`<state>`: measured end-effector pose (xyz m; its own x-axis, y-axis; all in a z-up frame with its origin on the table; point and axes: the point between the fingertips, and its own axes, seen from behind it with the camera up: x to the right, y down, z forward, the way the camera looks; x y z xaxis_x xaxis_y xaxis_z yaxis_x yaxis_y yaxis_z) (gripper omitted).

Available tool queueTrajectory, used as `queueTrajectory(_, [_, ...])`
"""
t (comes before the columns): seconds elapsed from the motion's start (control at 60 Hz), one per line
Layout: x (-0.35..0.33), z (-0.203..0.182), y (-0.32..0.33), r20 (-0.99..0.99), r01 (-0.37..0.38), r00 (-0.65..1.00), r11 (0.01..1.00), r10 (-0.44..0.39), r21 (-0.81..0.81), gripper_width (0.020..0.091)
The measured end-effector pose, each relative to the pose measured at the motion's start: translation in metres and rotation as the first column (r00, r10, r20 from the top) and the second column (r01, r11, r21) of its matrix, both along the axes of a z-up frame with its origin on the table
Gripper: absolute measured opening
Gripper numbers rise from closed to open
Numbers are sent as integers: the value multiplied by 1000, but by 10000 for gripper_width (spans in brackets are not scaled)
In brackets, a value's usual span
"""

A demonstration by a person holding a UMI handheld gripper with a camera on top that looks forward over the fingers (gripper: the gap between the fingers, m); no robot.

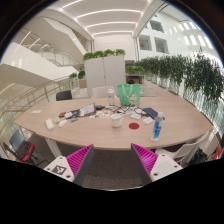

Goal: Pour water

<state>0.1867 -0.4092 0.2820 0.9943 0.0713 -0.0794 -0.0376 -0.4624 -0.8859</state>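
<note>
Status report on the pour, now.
Gripper open, holding nothing, short of the table. Blue-capped bottle upright near the table's front edge, white cup beside it. Nothing between fingers and bottle.

One view only — a wide-angle camera riding on the gripper [112, 160], looking forward along its two fingers. It sits above and well back from a long table [100, 133], facing level across it toward plants [178, 70] and balconies.

Counter [150, 135] ahead of the hand-held gripper [112, 160], items spread on top.
A bottle [157, 127] stands right, a cup [116, 122] near centre, what may be a laptop [86, 111] left; chairs behind.
</note>
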Motion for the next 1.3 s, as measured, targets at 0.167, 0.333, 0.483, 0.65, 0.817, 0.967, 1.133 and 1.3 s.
queueTrajectory(0.167, [17,-18,27,57,50,997,998,-51,26,806])
queueTrajectory(0.333, [66,-54,78,76,122,989,991,-126,53,809])
queueTrajectory(0.483, [155,-92,146,73,174,981,981,-180,84,806])
queueTrajectory(0.65, [234,-145,238,80,230,967,962,-243,145,810])
queueTrajectory(0.817, [264,-199,318,40,249,965,951,-260,184,807])
queueTrajectory(0.967, [281,-222,361,50,265,959,943,-279,200,785])
queueTrajectory(1.133, [280,-220,377,59,255,960,940,-274,225,504])
queueTrajectory(1.3, [279,-223,380,-19,291,956,938,-293,188,457])
